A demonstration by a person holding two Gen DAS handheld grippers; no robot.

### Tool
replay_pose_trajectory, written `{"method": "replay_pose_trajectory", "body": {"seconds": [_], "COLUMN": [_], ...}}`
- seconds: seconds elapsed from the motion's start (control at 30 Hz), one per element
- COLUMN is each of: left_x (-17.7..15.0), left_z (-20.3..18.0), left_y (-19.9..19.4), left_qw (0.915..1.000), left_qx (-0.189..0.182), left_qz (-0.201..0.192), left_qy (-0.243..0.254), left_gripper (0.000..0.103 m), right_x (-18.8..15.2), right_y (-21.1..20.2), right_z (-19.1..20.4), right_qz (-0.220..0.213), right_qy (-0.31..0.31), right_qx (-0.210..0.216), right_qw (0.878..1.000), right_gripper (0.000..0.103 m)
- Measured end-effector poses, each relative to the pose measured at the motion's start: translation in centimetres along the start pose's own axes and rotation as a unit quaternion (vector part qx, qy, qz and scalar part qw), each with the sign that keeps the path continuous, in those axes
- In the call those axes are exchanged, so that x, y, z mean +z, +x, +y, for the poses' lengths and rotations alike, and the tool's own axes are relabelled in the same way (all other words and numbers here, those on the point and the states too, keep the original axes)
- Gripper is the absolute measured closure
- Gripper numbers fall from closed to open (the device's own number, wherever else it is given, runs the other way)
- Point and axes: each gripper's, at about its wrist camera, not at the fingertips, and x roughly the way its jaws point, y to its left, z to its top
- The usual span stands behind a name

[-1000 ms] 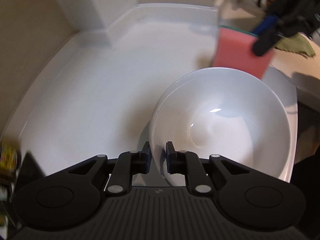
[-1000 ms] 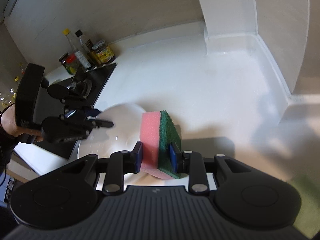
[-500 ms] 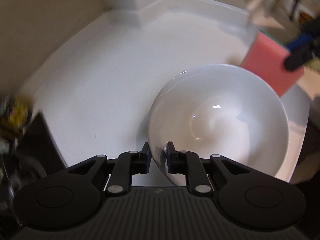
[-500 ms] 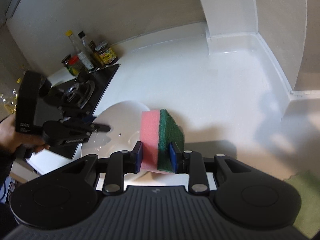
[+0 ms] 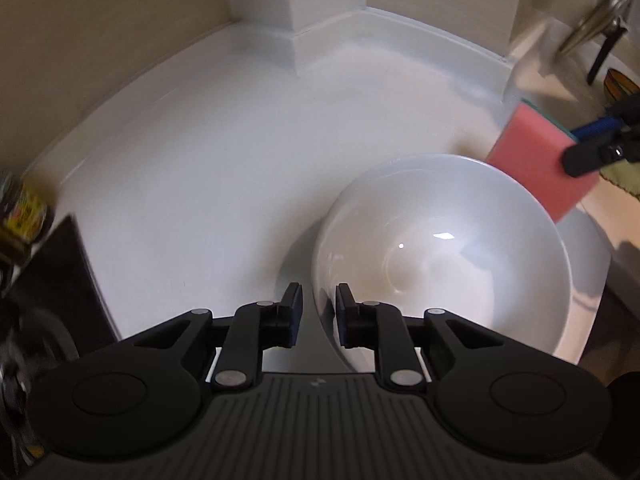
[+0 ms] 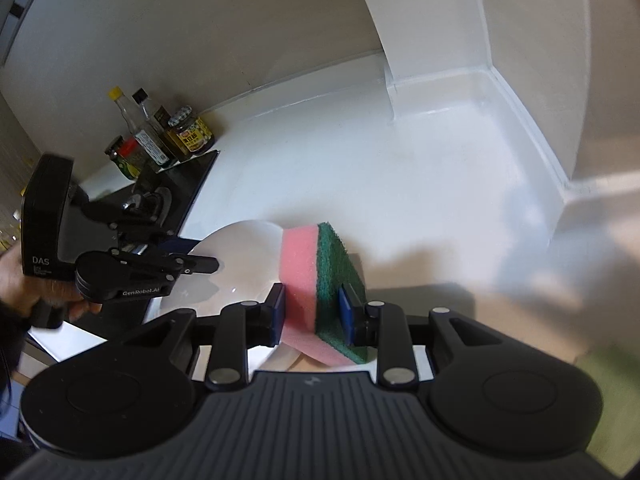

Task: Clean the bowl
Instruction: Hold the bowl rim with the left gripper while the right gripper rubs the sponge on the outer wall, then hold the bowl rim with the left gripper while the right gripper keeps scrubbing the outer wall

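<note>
A white bowl (image 5: 440,256) hangs tilted over the counter, and my left gripper (image 5: 319,312) is shut on its near rim. The right wrist view shows the same bowl (image 6: 240,256) with the left gripper (image 6: 196,254) clamped on its left edge. My right gripper (image 6: 312,312) is shut on a pink sponge (image 6: 300,264) with a green scouring side. In the left wrist view the sponge (image 5: 532,160) hangs at the bowl's far right rim, pink face toward the bowl, gripped by the right gripper (image 5: 580,144). Whether sponge and bowl touch I cannot tell.
A white counter (image 5: 200,160) runs to a raised wall edge and a boxed corner (image 5: 320,0). At the left sit a black hob (image 6: 180,184) and several bottles and jars (image 6: 160,136). A green cloth (image 5: 624,176) lies at the right. A person's hand (image 6: 24,280) holds the left gripper.
The left gripper rolled with the bowl still in it, so the counter swung across its view. The sponge moved toward the right edge of that view. The right gripper kept its hold and barely moved.
</note>
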Motion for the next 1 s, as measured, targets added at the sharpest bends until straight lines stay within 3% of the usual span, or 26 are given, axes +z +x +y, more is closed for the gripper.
{"method": "replay_pose_trajectory", "body": {"seconds": [0.17,0.33,0.43,0.5,0.57,0.63,0.7,0.77,0.83,1.0], "left_x": [0.5,1.2,1.8,2.0,1.5,0.7,-0.5,-0.9,-0.8,0.9], "left_z": [-0.3,-0.7,-0.6,-0.2,0.3,0.6,0.9,0.9,0.6,-0.1], "left_y": [1.1,1.7,1.9,1.7,1.2,0.7,0.0,-0.3,-0.3,1.0], "left_qw": [0.9958,0.9801,0.9833,0.9944,0.9996,0.9987,0.9964,0.9963,0.9980,0.9978], "left_qx": [-0.014,-0.032,-0.024,-0.006,0.015,0.019,0.010,0.005,0.010,0.010], "left_qz": [-0.006,-0.020,-0.009,0.002,0.009,0.012,0.012,0.014,0.017,0.021], "left_qy": [0.091,0.195,0.180,0.106,0.023,-0.046,-0.084,-0.084,-0.060,0.062], "left_gripper": [0.088,0.084,0.084,0.082,0.082,0.082,0.083,0.090,0.090,0.088], "right_x": [-0.1,1.8,2.4,2.4,2.0,1.2,0.3,-0.2,-0.6,0.6], "right_y": [-0.4,0.9,1.6,1.9,1.6,1.1,0.4,-0.1,-0.6,0.0], "right_z": [0.2,-0.2,0.0,-0.1,-0.1,-0.2,0.0,0.3,0.9,0.9], "right_qz": [0.021,0.018,0.005,0.001,-0.001,0.000,0.004,0.010,0.015,0.010], "right_qy": [-0.019,-0.025,-0.033,-0.030,-0.025,-0.015,-0.010,-0.009,-0.015,-0.027], "right_qx": [0.004,-0.005,-0.012,-0.013,-0.006,0.002,0.005,0.008,0.013,0.004], "right_qw": [1.000,1.000,0.999,0.999,1.000,1.000,1.000,1.000,1.000,1.000], "right_gripper": [0.079,0.079,0.079,0.079,0.079,0.079,0.079,0.079,0.079,0.079]}}
